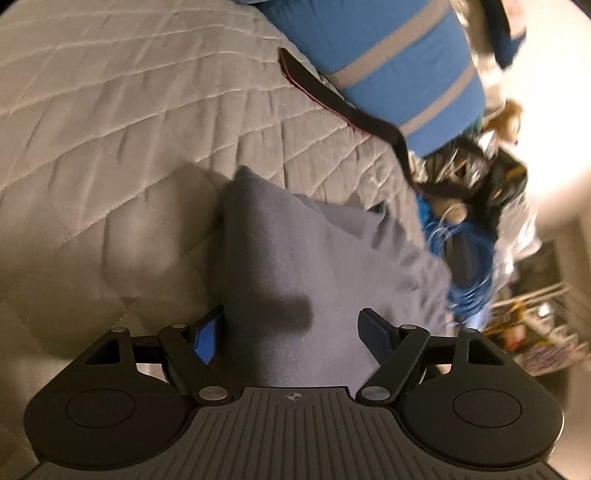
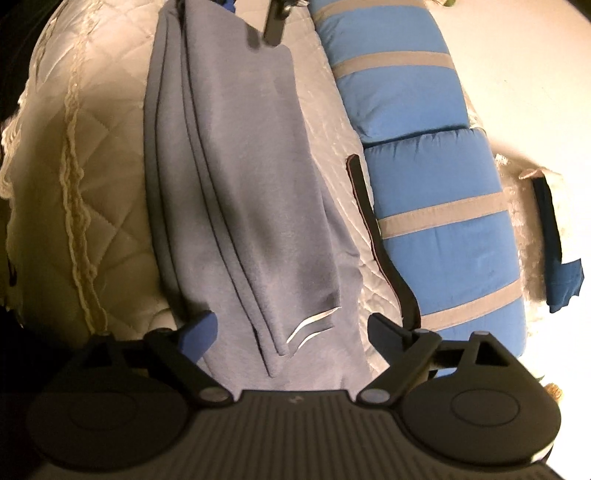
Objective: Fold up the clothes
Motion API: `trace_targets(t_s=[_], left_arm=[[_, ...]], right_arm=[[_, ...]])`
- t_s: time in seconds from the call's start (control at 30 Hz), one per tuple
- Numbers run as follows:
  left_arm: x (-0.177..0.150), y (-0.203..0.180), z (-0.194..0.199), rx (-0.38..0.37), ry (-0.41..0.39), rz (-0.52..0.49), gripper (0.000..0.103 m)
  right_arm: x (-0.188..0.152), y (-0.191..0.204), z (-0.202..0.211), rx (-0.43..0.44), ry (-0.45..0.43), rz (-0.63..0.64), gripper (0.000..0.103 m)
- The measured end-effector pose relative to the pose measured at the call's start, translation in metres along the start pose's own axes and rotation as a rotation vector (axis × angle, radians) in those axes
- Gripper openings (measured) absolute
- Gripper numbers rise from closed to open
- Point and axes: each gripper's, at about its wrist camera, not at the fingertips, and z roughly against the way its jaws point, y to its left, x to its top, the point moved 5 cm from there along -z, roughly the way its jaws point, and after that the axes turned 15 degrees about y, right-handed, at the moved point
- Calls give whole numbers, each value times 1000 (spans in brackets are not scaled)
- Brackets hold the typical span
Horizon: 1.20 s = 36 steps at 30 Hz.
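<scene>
A grey garment [image 2: 255, 192] lies folded lengthwise on a quilted beige bed cover [image 2: 92, 166]; it has two white stripes near its near end. In the left wrist view the same grey garment [image 1: 295, 266] runs between my fingers. My left gripper [image 1: 295, 325] is open, its fingers wide on either side of the cloth. My right gripper [image 2: 291, 328] is open over the garment's striped end. The left gripper's tips [image 2: 275, 18] show at the garment's far end in the right wrist view.
A blue pillow with grey bands [image 2: 424, 166] lies along the bed's right side, with a dark strap [image 2: 373, 225] beside it. In the left wrist view the pillow [image 1: 388, 66] lies at the top and cluttered bags and blue cord [image 1: 469, 266] at the right.
</scene>
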Motion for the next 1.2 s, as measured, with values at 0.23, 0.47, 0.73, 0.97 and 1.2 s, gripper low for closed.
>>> trace_targets(t_s=[0.23, 0.47, 0.73, 0.97, 1.2], left_arm=[[6, 51, 3, -170, 51, 196, 14], [13, 60, 11, -170, 80, 172, 12], [16, 68, 14, -195, 104, 197, 12], [15, 66, 15, -221, 104, 201, 25], [2, 35, 23, -79, 29, 141, 52]], right_arm=[[1, 2, 1, 13, 1, -35, 95], [-2, -2, 2, 23, 4, -85, 95], [-3, -3, 4, 22, 2, -120, 96], [1, -4, 5, 16, -14, -126, 96], [7, -4, 3, 12, -31, -116, 98]])
